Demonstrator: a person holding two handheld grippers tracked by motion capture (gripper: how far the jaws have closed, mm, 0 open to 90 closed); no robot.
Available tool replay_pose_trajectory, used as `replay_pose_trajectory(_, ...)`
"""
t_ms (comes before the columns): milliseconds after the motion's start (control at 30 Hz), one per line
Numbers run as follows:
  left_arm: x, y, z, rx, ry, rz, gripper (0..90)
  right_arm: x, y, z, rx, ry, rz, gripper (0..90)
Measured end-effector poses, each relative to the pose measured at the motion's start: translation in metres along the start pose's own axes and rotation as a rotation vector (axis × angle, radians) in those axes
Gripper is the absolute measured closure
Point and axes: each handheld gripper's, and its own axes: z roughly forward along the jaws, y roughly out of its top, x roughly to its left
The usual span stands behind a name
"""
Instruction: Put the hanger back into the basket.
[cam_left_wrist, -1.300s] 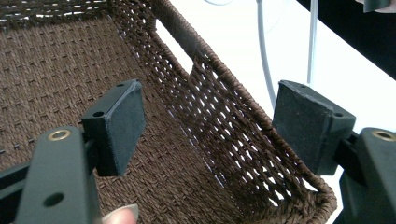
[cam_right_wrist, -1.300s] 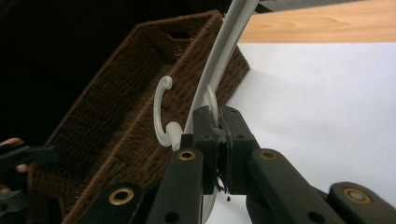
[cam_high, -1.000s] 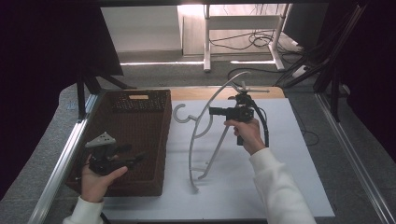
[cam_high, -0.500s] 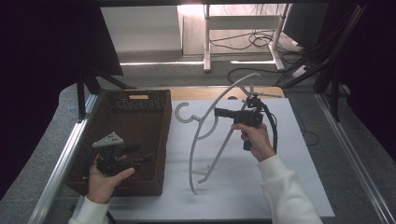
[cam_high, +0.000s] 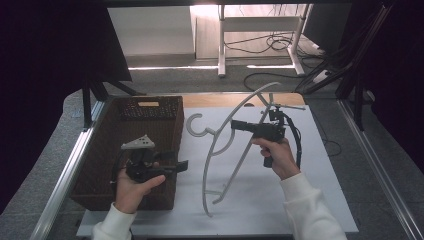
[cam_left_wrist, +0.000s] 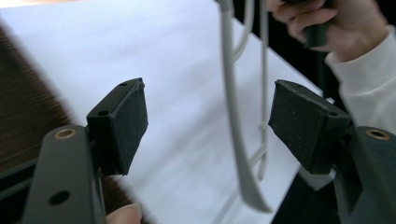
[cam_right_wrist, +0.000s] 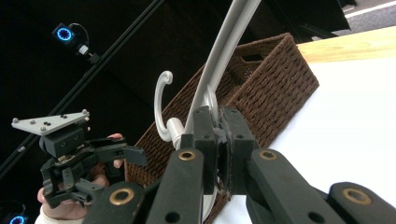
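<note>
The white clothes hanger (cam_high: 235, 145) hangs tilted above the white desk (cam_high: 325, 200) beside the wicker basket (cam_high: 100, 150), clamped near its hook by the right hand-held gripper (cam_right_wrist: 217, 140). The left hand-held gripper (cam_left_wrist: 208, 126) waits with jaws apart; I think it should close on the hanger's lower arm squarely before any pull.

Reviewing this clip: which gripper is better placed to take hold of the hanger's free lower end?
Left. The left gripper is open and its jaws frame the hanger arm. The right gripper is already clamped near the hook.
</note>
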Motion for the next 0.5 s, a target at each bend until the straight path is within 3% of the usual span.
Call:
replay_pose_trajectory(100,-0.006,0.006,0.013,0.022,-0.029,0.020,28.8,0.004,0.000,-0.004,-0.008,0.016,0.003,86.2)
replay_pose_trajectory(300,-0.012,0.015,0.032,0.043,-0.090,0.014,32.5,0.014,0.000,-0.006,-0.032,0.078,-0.001,86.2)
replay_pose_trajectory(500,-0.012,0.018,0.043,0.063,-0.141,0.008,43.0,0.019,0.000,-0.003,-0.033,0.105,-0.015,86.2)
